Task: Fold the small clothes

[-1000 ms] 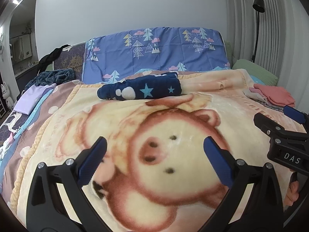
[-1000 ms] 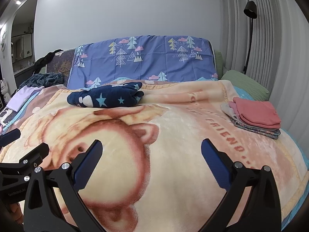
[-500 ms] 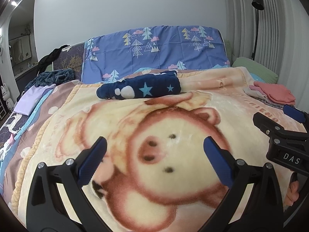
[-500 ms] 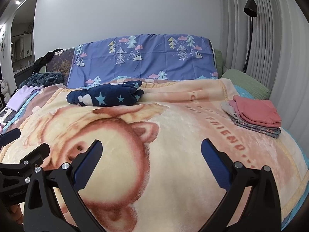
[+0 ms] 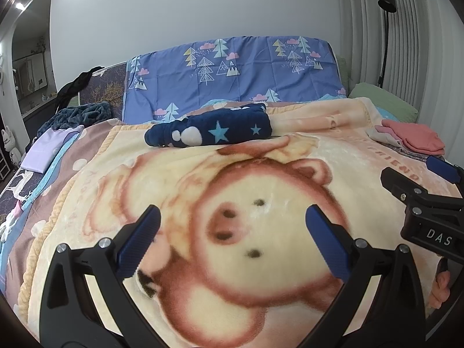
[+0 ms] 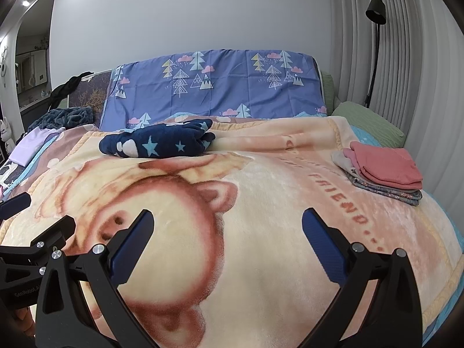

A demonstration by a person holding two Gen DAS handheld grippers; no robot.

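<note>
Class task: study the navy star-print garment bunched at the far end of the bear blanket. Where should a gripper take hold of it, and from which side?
Grip the navy garment at its right end, where loose layered edges stick out and give the jaws something thin to pinch. Come in low from the right with the right gripper, which is open. The left end looks rounded and bulky, probably harder to grasp. The folded stack sits well clear.

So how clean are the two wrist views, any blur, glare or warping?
Left wrist: fisheye bends the curtain; the bear blanket near the lens is soft, the star-print garment sharper. Right wrist: ceiling-light glare top left, folded stack clear.
</note>
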